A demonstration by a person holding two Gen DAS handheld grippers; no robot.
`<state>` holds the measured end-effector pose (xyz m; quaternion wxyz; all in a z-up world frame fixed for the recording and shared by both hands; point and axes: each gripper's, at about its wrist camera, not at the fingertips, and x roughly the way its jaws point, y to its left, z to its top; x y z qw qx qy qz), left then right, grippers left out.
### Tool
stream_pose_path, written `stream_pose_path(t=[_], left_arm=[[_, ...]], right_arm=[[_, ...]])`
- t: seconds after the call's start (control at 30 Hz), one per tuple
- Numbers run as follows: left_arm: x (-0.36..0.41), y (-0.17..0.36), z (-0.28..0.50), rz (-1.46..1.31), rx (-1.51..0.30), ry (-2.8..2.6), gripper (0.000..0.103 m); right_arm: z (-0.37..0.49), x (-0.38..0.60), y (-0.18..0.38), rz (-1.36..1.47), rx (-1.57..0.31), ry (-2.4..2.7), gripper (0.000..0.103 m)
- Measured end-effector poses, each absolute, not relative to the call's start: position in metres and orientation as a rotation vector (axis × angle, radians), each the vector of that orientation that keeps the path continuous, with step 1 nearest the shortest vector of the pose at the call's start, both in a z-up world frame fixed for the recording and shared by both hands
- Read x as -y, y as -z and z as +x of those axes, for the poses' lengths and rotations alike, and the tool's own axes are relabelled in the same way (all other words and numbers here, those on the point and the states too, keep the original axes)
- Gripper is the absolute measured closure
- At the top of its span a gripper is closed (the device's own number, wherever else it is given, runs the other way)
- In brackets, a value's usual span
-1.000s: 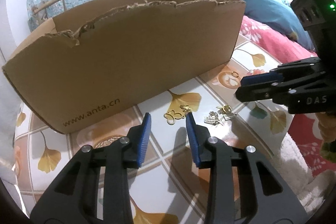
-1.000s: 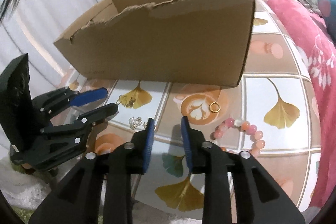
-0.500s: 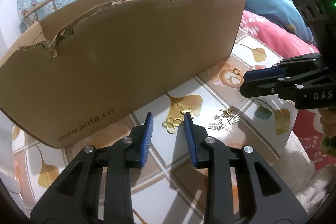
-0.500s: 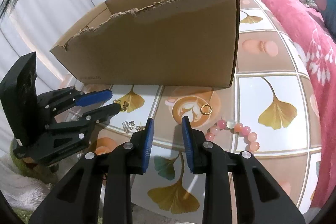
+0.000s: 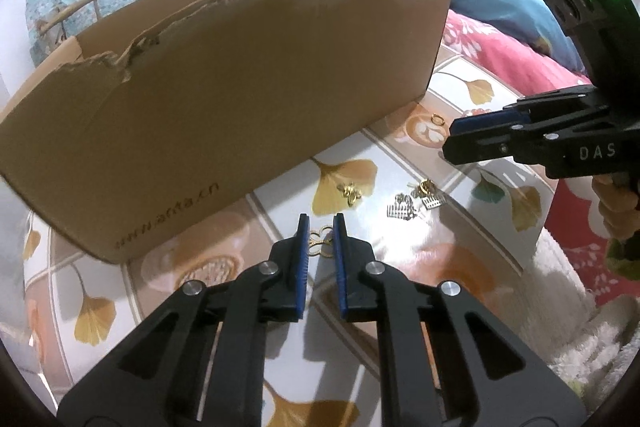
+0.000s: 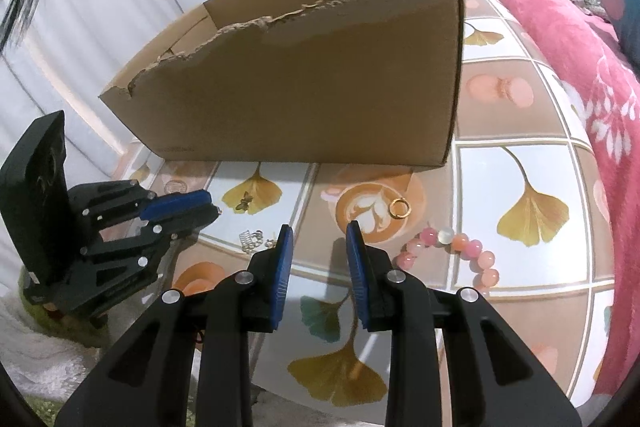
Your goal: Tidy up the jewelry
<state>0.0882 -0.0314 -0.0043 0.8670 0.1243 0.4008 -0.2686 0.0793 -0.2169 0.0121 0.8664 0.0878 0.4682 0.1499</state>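
Jewelry lies scattered on the desk [image 5: 400, 239] in front of a torn cardboard box [image 5: 240, 99]. One gold looped piece [image 5: 320, 245] sits between the blue pads of the left claw [image 5: 321, 241], whose jaws have just been closing to a narrow gap around it; whether the pads press on it yet cannot be told. Just beyond it, a small gold charm [image 5: 350, 191] lies on a printed yellow leaf, and to its right are silver comb-shaped pieces [image 5: 402, 207] with another gold bit beside them. The right claw [image 6: 319, 237] hovers over the desk with its jaws partly apart and nothing between them. Ahead of it, a gold ring [image 6: 399, 207] rests on a printed coffee cup, and a pink bead bracelet [image 6: 452, 247] lies just right of the claw. The box stands behind all the pieces, open at the top, its near wall ragged. A pink flowered blanket [image 6: 568, 39] borders the desk on the right.
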Motion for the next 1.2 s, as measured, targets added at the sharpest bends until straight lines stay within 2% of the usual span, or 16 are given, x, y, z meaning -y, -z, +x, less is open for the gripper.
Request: stream_pose_path(t=[0.1, 0.17, 0.2, 0.63, 0.77, 1.2], left_arm=[[0.030, 0.003, 0.088, 0.248, -0.843, 0.555, 0.090], [0.027, 0.002, 0.087, 0.213, -0.845, 0.572, 0.079], [0.025, 0.001, 0.087, 0.201, -0.846, 0.576, 0.079], [0.028, 0.002, 0.083, 0.258, -0.884, 0.526, 0.081], [0.030, 0.001, 0.081, 0.253, -0.883, 0.525, 0.091], [0.017, -0.001, 0.075, 0.231, -0.848, 0.513, 0.091]], right_arm=[[0.082, 0.213, -0.012, 0.176, -0.978, -0.326, 0.076], [0.083, 0.211, -0.014, 0.171, -0.976, -0.333, 0.076], [0.083, 0.211, -0.015, 0.168, -0.975, -0.333, 0.076], [0.080, 0.208, -0.019, 0.168, -0.969, -0.342, 0.076], [0.082, 0.204, -0.020, 0.159, -0.963, -0.341, 0.076], [0.091, 0.179, -0.026, 0.092, -0.961, -0.400, 0.076]])
